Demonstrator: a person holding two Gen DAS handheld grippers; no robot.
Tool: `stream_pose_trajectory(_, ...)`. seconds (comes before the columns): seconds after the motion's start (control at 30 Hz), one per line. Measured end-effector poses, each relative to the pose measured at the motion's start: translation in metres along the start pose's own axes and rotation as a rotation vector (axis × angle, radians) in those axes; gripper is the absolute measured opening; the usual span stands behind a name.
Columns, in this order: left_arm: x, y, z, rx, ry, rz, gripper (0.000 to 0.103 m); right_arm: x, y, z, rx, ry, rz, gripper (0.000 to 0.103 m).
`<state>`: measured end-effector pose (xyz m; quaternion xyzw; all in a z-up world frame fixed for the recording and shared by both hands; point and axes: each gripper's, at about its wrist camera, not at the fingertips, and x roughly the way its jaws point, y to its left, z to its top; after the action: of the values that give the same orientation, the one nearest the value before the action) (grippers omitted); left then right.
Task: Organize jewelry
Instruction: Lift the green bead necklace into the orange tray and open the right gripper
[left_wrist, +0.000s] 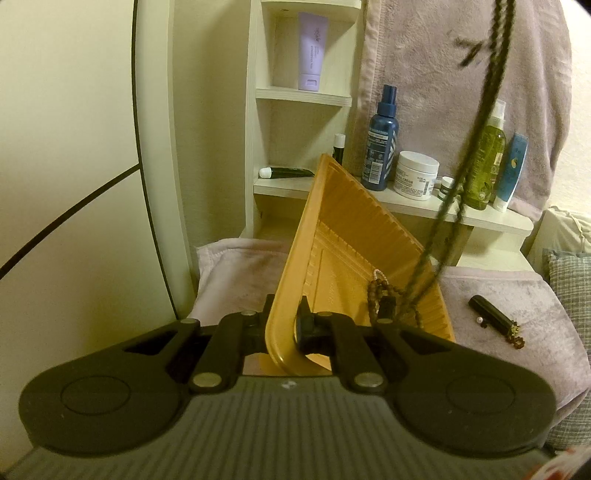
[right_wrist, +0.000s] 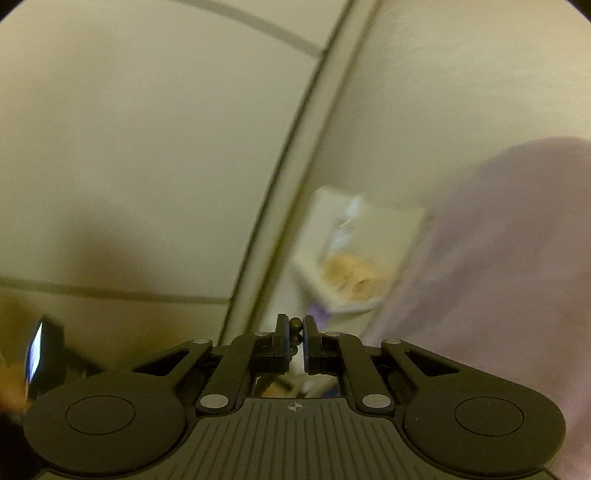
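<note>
Tray tilted up in the left claw; bead strand pinched in the right.

The right wrist view is smeared by blur: only cream wall panels, a pale lilac towel (right_wrist: 509, 280) at 3 o'clock and an unreadable shelf show. In the left view a lilac towel (left_wrist: 509, 291) covers the surface before a cream shelf unit (left_wrist: 303, 96) with toiletry bottles. The left claw (left_wrist: 284, 314) is clamped on the rim of the orange tray (left_wrist: 354, 236), held steeply tilted; bead bracelets (left_wrist: 380, 291) lie inside at 3 o'clock. A dark bead necklace (left_wrist: 476, 147) hangs blurred, its top cut off. The right claw (right_wrist: 295, 332) is closed on dark beads (right_wrist: 295, 325). A black tube (left_wrist: 491, 314) lies on the towel.
</note>
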<state>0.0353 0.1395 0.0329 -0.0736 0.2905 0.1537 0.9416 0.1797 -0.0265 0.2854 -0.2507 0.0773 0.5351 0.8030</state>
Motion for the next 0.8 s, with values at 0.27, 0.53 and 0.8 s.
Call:
stream_pose_trajectory(0.27, 0.0, 0.001, 0.0, -0.006, 0.001, 0.0, 0.008, 0.05, 0.036, -0.011, -0.335, 0.146, 0.183, 0.007)
stream_pose_trajectory(0.53, 0.0, 0.001, 0.0, -0.01, 0.004, -0.002, 0.008, 0.078, 0.074, -0.036, -0.591, 0.226, 0.29, 0.007)
stream_pose_trajectory(0.8, 0.0, 0.004, 0.001, -0.018, 0.007, -0.005, 0.008, 0.106, 0.091, -0.067, -0.701, 0.297, 0.32, 0.007)
